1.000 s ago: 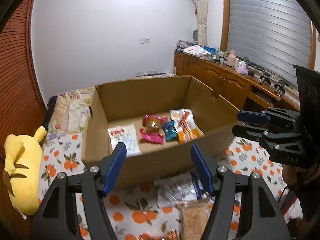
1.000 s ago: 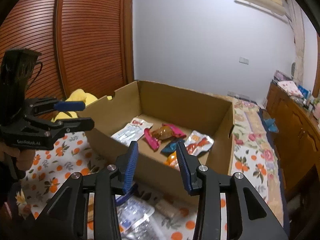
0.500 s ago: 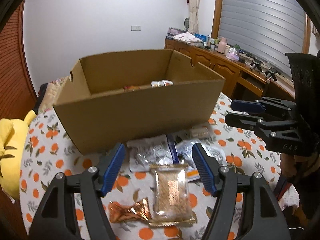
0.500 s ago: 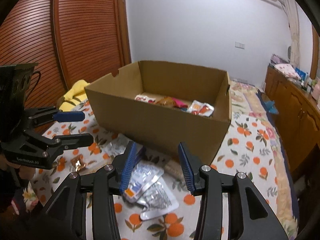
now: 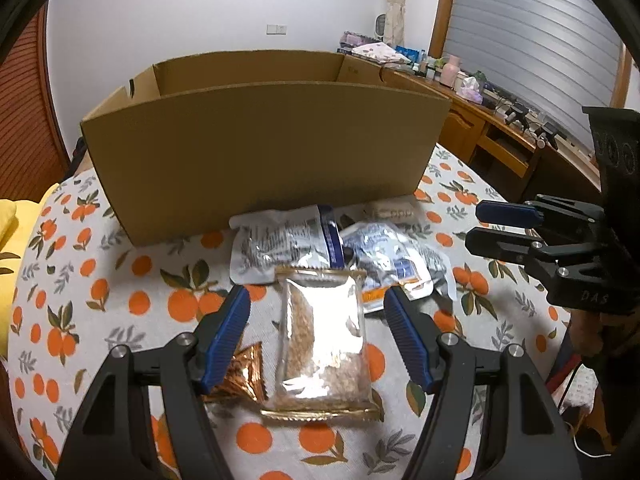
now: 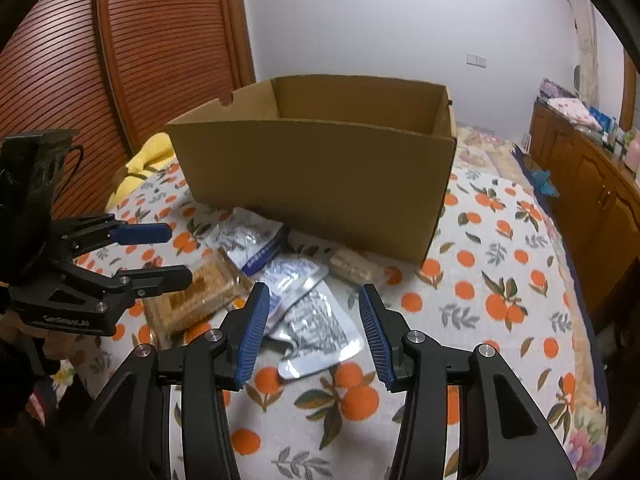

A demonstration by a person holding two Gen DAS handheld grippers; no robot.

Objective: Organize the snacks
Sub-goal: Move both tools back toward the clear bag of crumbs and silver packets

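Dropping from above cardboard box toward snacks on bench before it. Left gripper jaws wide, straddling clear cracker pack, untouched. Right gripper jaws opening over silver pouch, empty. Earlier box contents now hidden behind front wall; pickup next.

The right tool hangs over a silver packet on the orange-print worktop, its jaws opening and clear of the packet. The left tool stands open at the left, above a clear bag of brown snack. A cardboard box sits just behind the packets.
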